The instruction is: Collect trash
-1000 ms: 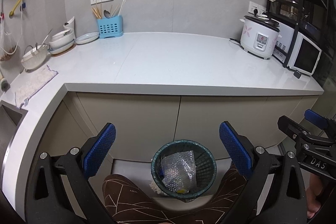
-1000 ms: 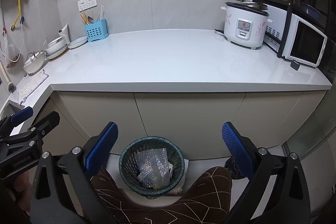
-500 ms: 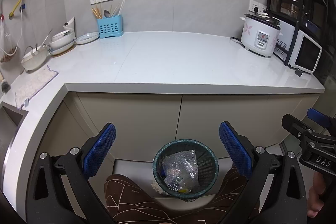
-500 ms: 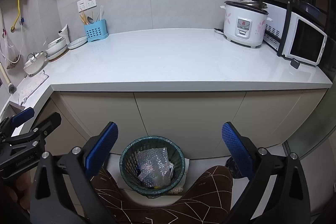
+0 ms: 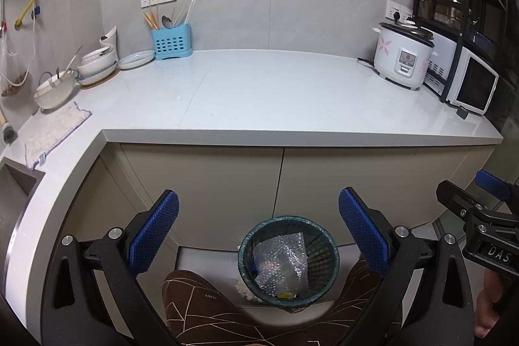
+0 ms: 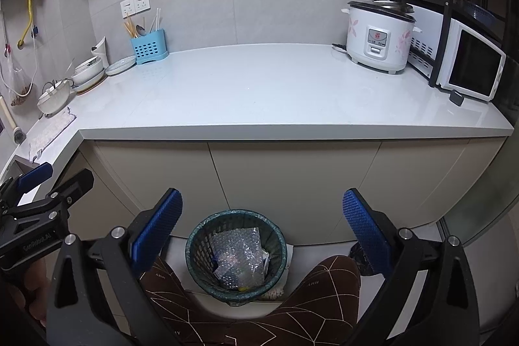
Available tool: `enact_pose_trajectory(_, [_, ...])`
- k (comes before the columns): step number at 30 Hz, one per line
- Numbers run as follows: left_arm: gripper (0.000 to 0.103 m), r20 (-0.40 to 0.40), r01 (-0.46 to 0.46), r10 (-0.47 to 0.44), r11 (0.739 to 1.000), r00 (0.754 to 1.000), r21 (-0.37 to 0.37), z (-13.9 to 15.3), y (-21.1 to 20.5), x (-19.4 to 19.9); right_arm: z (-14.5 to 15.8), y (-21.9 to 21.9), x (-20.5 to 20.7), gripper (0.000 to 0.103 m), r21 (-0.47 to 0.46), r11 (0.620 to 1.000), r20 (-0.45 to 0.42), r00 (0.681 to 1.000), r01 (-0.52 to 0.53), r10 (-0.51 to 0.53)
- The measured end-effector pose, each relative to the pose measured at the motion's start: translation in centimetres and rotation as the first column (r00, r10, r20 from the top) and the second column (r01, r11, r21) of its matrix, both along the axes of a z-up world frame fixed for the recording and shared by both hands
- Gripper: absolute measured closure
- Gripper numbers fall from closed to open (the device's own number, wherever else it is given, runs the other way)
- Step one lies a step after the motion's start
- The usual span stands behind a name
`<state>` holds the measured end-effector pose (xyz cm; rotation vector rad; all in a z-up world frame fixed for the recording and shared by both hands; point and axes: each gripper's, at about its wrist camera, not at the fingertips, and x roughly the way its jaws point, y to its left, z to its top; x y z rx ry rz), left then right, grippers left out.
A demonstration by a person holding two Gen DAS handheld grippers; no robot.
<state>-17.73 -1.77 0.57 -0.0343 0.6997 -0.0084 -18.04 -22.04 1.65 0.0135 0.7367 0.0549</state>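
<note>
A dark green mesh trash basket (image 5: pixel 246 252) stands on the floor against the cabinet, holding bubble wrap (image 5: pixel 282 261) and small scraps. It also shows in the right wrist view (image 6: pixel 194 248) with the bubble wrap (image 6: pixel 236 255). My left gripper (image 5: pixel 258 232) is open and empty, held above the basket, one blue pad on each side. My right gripper (image 6: pixel 262 232) is open and empty too, above the basket. The right gripper shows at the right edge of the left wrist view (image 5: pixel 480 213); the left gripper shows at the left edge of the right wrist view (image 6: pixel 42 196).
A white counter (image 5: pixel 275 93) runs above beige cabinet doors (image 5: pixel 340 180). On it stand a rice cooker (image 5: pixel 402 54), a microwave (image 5: pixel 470 83), a blue utensil holder (image 5: pixel 171 41), bowls (image 5: pixel 97 64) and a cloth (image 5: pixel 52 132). My knees in brown patterned trousers (image 5: pixel 201 307) flank the basket.
Both cameras have drifted slightly; the view has tilted up a little, so the basket sits marginally lower in frame. Both grippers stay open and empty.
</note>
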Motion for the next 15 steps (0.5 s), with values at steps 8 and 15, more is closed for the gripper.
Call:
enact_pose_trajectory(8, [0.006,0.001,0.003,-0.003,1.0,1.0,0.001,-0.03,0.1,0.13,-0.03,-0.15,-0.02,0.008,0.005,1.0,-0.003,1.0,-0.001,0.001])
enact_pose_trajectory(15, [0.006,0.011,0.007,-0.007,1.0,1.0,0.007,-0.01,-0.04,-0.07,-0.03,-0.13,-0.06,0.008,0.006,1.0,-0.003,1.0,-0.003,0.003])
